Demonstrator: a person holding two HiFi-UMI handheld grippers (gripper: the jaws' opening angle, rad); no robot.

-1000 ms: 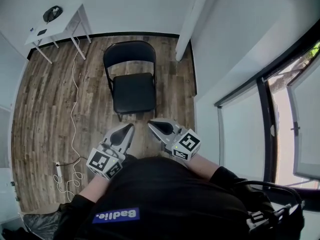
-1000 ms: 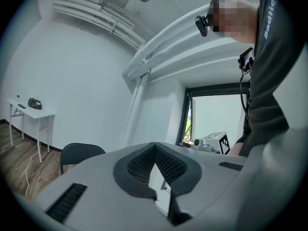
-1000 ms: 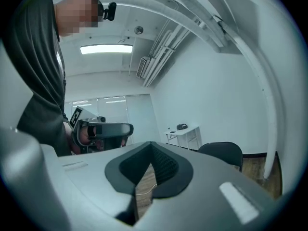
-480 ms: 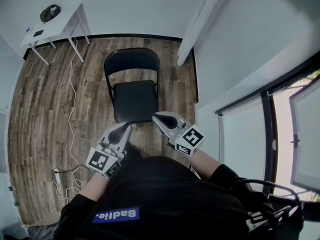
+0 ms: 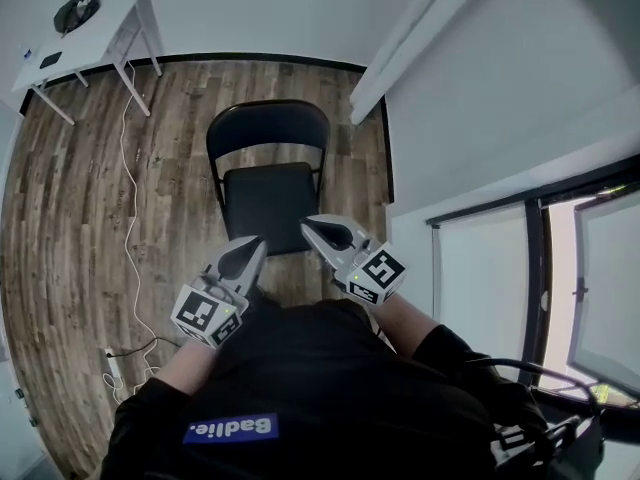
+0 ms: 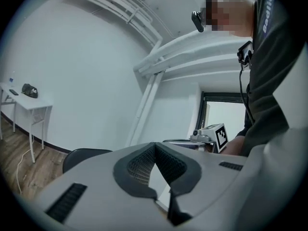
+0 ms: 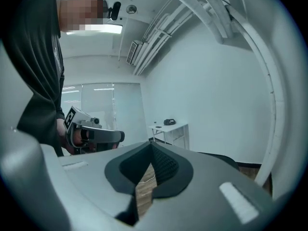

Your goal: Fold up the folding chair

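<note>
Near the front edge of the unfolded folding chair (image 5: pixel 268 193), on the wooden floor (image 5: pixel 90 198), the left gripper (image 5: pixel 256 242) and right gripper (image 5: pixel 309 224) have been brought closer than a second before, jaws closed and empty; folding is not yet begun.

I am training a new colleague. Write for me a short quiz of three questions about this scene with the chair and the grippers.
1. True or false: the folding chair is already folded flat.
2. Choose one. The left gripper is: A) shut and empty; B) shut on a chair leg; C) wide open.
3. Short answer: which piece of furniture stands by the wall at the upper left of the head view?

Key: 1 false, it stands unfolded on the wooden floor. 2 A. 3 the white table.
</note>
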